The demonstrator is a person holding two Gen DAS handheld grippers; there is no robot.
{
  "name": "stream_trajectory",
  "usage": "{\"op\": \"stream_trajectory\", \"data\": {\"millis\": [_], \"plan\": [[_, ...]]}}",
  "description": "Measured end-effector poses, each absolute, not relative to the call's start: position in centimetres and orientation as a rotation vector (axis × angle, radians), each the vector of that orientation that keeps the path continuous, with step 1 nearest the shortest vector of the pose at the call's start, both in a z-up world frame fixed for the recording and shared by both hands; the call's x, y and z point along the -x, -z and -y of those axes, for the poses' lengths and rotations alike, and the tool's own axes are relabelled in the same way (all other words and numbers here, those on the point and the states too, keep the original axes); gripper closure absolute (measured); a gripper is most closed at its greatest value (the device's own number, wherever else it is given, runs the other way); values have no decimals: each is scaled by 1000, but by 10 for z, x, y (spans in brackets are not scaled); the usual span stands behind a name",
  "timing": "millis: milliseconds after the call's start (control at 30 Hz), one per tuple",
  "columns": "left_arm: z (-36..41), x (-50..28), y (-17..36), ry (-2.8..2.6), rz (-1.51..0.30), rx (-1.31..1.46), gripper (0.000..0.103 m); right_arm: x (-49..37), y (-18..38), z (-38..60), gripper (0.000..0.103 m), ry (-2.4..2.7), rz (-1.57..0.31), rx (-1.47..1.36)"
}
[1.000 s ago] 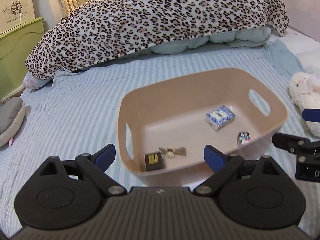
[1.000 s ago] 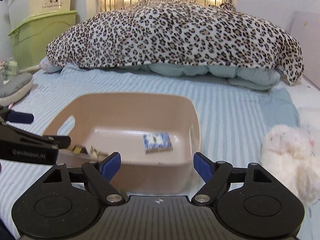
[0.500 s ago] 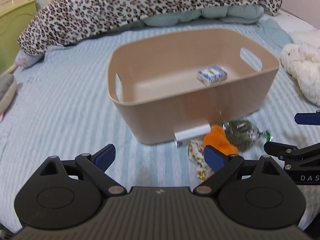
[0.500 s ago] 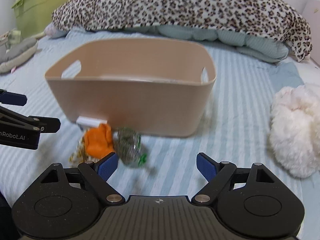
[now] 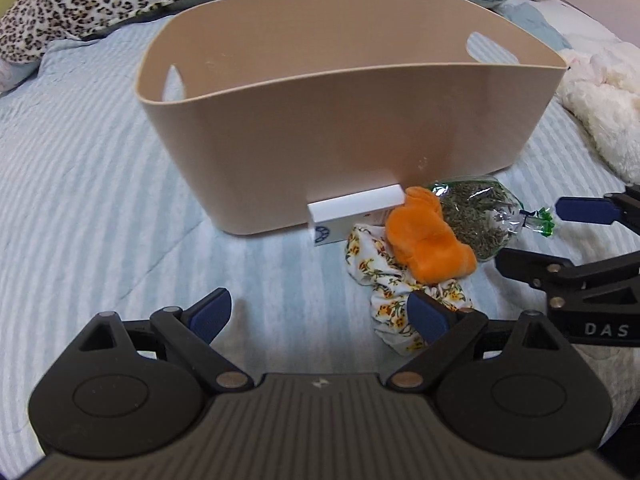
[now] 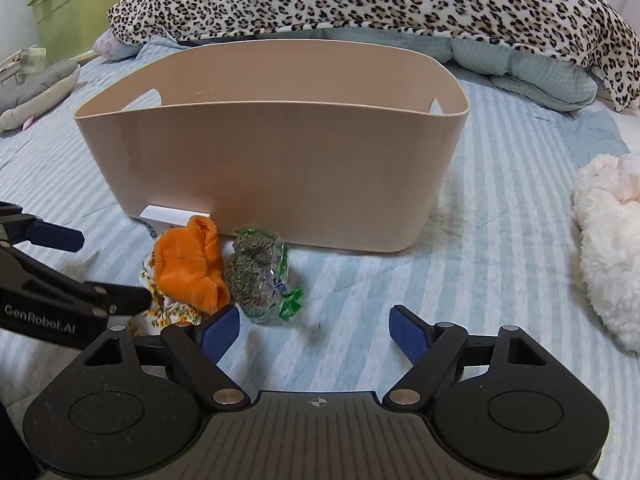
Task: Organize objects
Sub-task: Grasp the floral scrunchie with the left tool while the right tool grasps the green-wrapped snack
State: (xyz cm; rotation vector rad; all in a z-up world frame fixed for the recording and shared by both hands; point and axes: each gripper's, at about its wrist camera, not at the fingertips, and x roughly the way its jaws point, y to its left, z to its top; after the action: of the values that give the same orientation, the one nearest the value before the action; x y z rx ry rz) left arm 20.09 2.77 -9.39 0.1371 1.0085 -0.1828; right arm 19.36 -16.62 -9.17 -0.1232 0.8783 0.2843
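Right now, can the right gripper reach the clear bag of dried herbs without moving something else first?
Probably yes. The right gripper is open and empty, and the herb bag lies just ahead on bare bedsheet. Only the orange cloth touches its left side; nothing covers it.

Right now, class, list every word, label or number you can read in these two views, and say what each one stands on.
"DAS": white letters on the right claw, seen from the left wrist view; the rest is cut off at the frame edge.
"GenRobot.AI": white letters on the left claw, seen from the right wrist view.
The white box against the beige bin bears a blue round mark, with no readable words.
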Motion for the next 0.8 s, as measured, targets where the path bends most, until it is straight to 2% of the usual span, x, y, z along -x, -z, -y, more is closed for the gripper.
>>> {"op": "stream_trajectory", "data": {"millis": [200,300,400,467,500,567,667,800], "plan": [[-28,-213,107,219,-1039,-77,10,-199,97,165,26,-291,-859,109],[-26,-217,108,250,-1030,-74,17,-203,96,164,32,-302,-845,91],[-21,-216,107,299,-1012,-85,36,-206,95,162,47,-322,-836,75],[-17,-215,107,326,-1009,-92,53,-208,96,161,63,-336,-838,63],[-15,-214,106,340,-1008,-95,59,-208,96,161,68,-345,-840,59],[-13,-212,104,366,-1011,-96,85,-208,97,159,78,-360,-844,58],[-10,-209,102,367,-1015,-110,95,-203,95,158,85,-383,-828,64],[-12,-206,98,349,-1024,-89,100,-198,94,157,89,-382,-826,72]]}}
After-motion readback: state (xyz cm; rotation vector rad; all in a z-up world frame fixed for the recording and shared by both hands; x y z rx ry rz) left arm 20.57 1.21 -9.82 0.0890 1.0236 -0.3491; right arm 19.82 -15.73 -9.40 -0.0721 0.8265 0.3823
